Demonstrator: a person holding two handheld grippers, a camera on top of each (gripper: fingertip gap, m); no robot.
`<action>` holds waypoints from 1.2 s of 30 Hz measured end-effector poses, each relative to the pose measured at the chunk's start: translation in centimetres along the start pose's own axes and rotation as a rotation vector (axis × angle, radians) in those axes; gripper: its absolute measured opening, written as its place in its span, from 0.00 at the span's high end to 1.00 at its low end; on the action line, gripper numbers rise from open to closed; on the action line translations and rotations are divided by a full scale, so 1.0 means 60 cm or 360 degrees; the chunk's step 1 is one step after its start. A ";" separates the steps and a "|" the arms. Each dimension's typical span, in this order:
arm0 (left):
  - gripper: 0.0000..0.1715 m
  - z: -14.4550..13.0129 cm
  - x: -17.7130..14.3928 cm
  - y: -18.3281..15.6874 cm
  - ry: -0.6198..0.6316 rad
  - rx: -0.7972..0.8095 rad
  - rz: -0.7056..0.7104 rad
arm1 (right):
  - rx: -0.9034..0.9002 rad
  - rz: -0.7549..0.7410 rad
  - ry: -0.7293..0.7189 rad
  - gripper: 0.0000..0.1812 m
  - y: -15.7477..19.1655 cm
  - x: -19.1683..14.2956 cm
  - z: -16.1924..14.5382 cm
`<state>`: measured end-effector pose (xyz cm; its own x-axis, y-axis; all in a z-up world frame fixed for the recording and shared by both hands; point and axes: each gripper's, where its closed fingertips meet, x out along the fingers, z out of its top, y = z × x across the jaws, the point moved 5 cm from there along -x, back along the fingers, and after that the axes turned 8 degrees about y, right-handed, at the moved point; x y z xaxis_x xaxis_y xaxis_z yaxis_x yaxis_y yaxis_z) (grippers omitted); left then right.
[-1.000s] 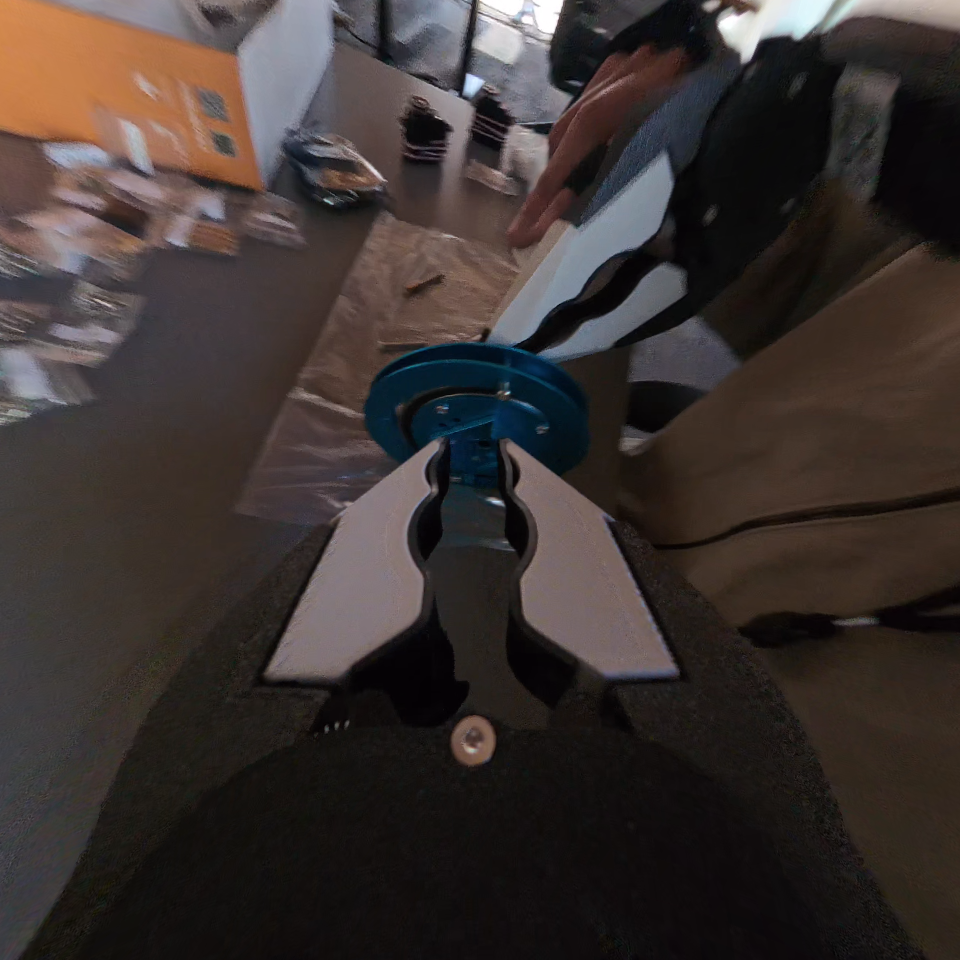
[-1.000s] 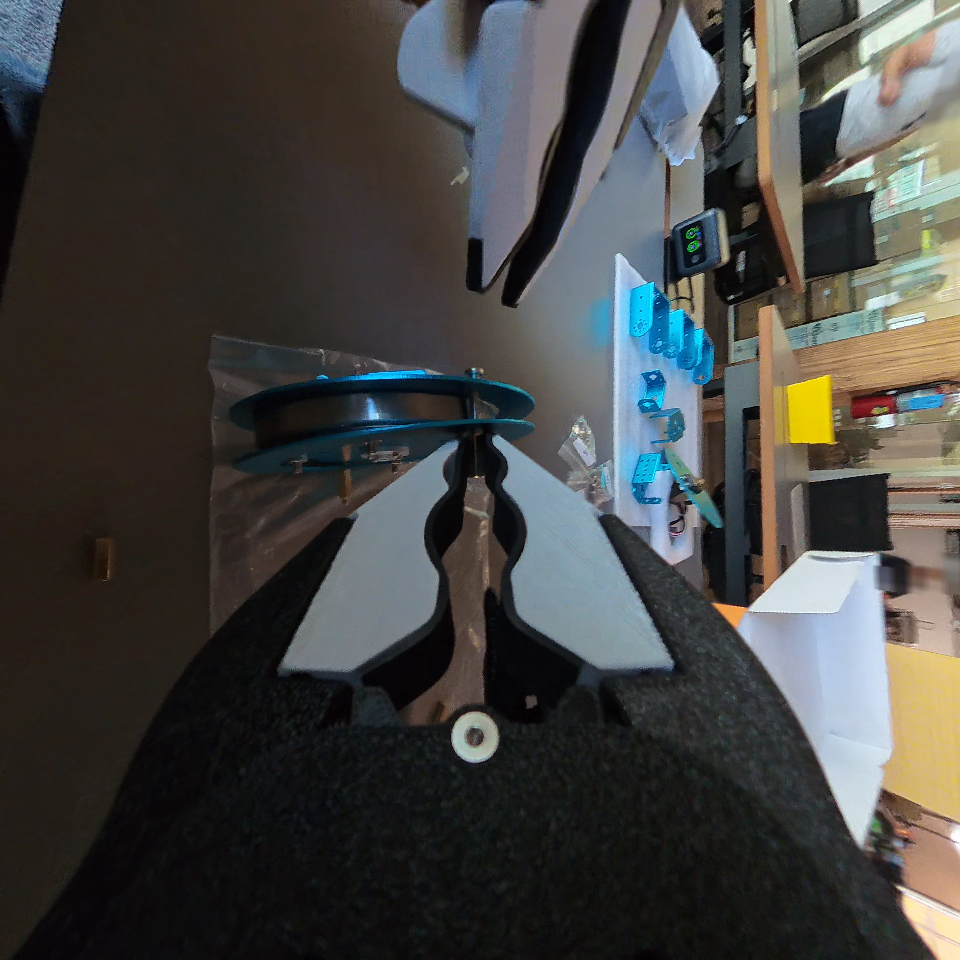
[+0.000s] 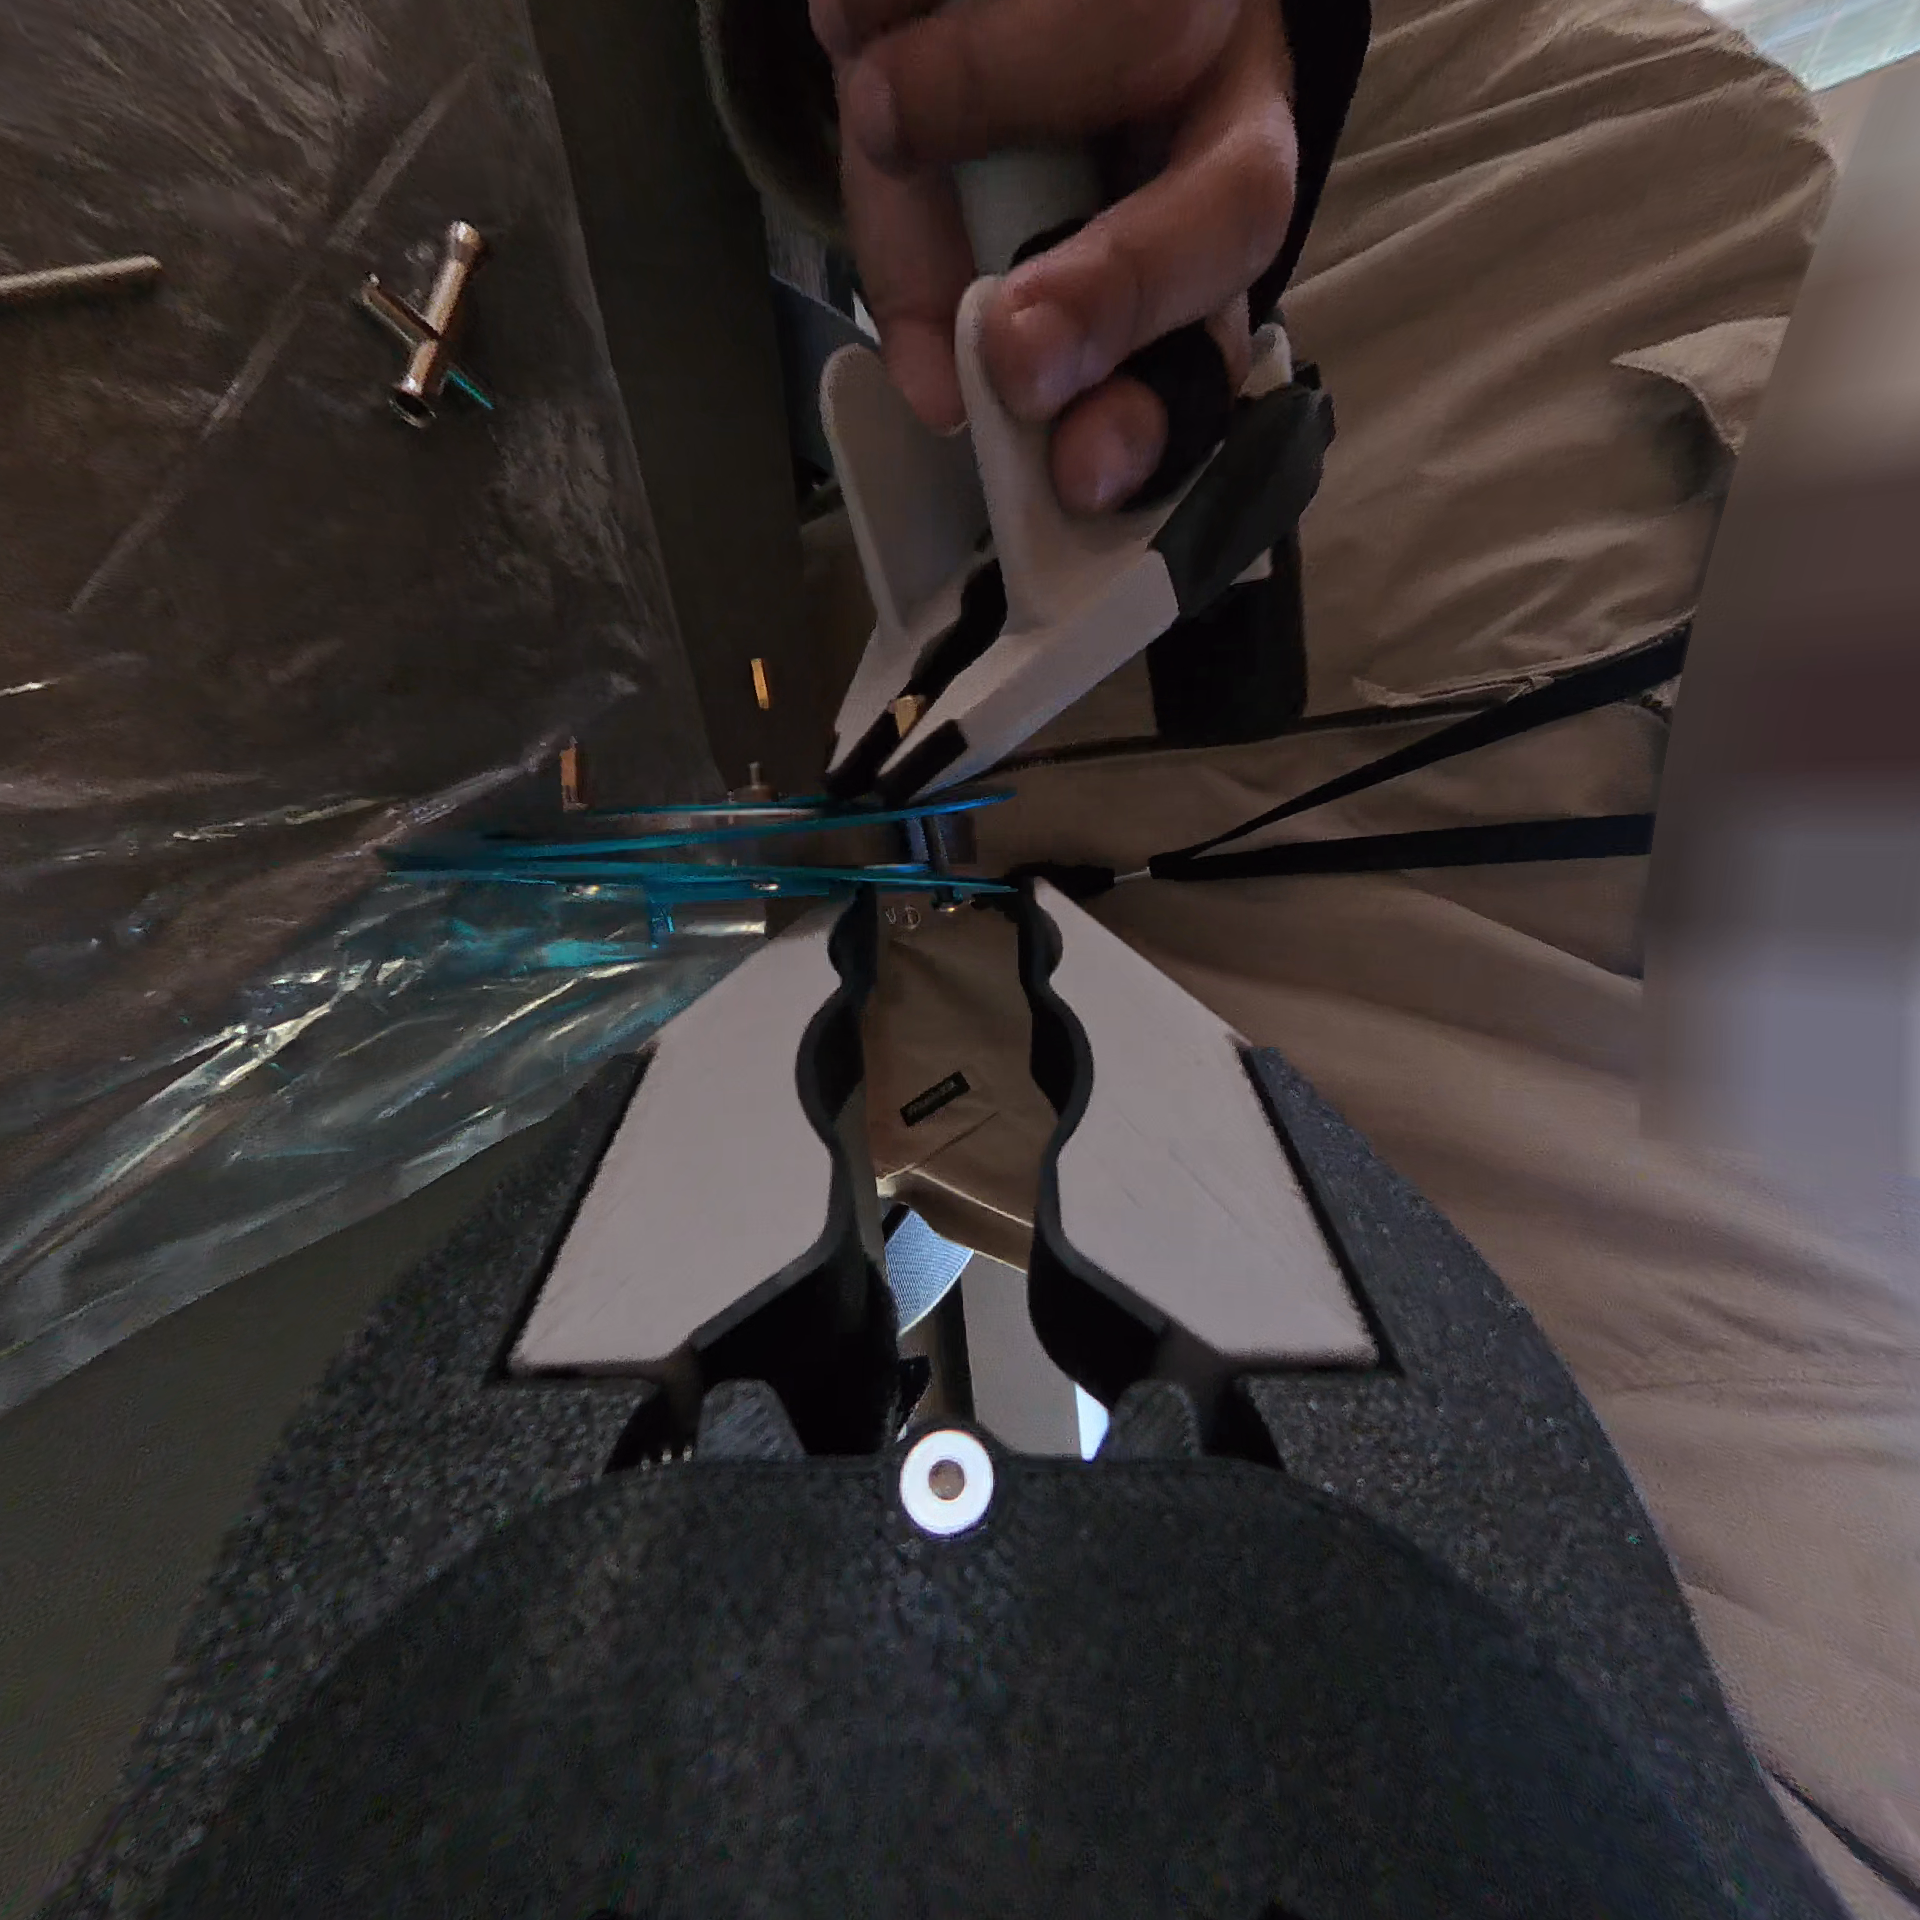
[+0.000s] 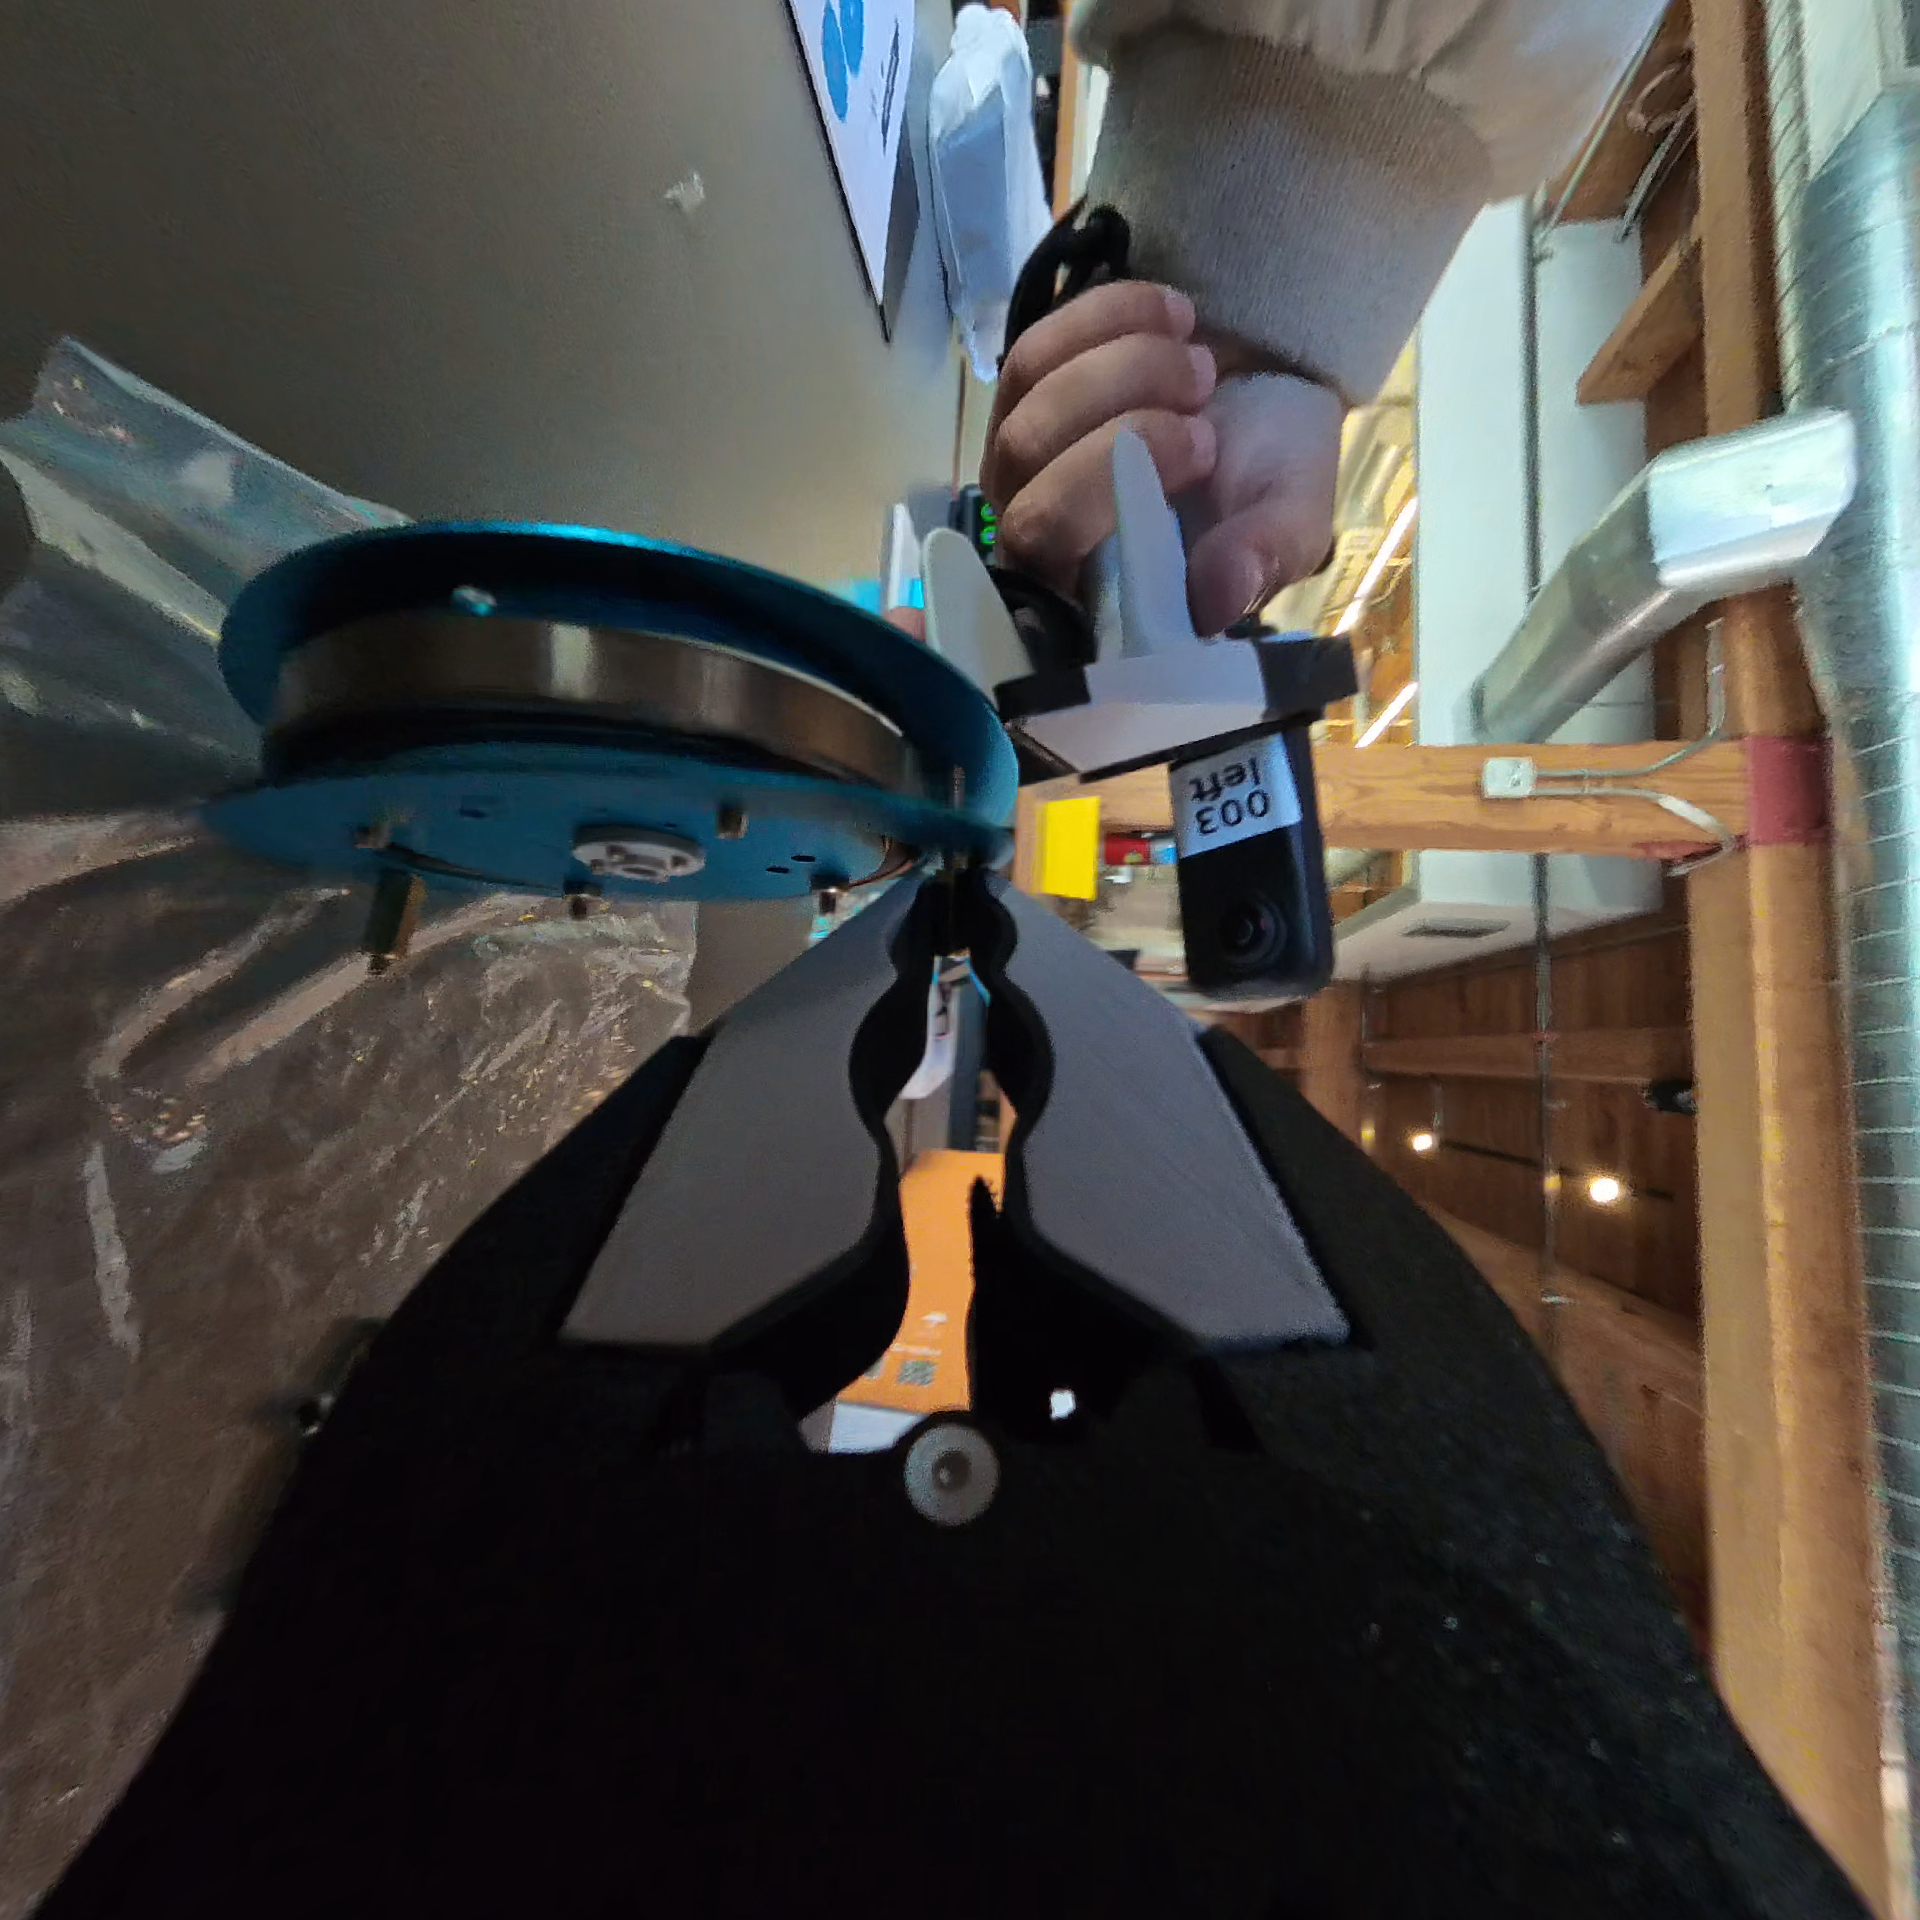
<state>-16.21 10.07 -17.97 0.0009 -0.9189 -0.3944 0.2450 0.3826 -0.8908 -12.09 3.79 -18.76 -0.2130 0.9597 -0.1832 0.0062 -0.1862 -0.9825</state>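
The left claw (image 3: 943,896) stands spread, its tips at the blue disc stack's (image 3: 707,847) rim at 12 o'clock. The right claw (image 4: 958,883) pinches that rim, apparently on a small post. The stack hangs above a plastic sheet (image 3: 260,1039) at 9 o'clock. Stiff metal, thin-edged, probably hefty and slippery; take hold at the rim.

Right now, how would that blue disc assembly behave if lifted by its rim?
The blue disc assembly looks rigid: two metal plates bolted around a thick dark ring, so it is probably heavy for its size. Pinched only at the rim by the right tongs, it would likely sag or pivot. Set on edge, it could roll.
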 end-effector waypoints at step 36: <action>0.98 0.031 0.057 -0.050 0.0332 0.0268 0.1502 | 0.0477 0.0535 0.0042 0.98 -0.007 -0.042 -0.011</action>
<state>-15.12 5.61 -16.19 0.0999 -0.2012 -0.9745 0.3670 0.9178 -0.1519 -10.91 1.58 -17.89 -0.2225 0.8397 -0.4954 -0.2134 -0.5378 -0.8156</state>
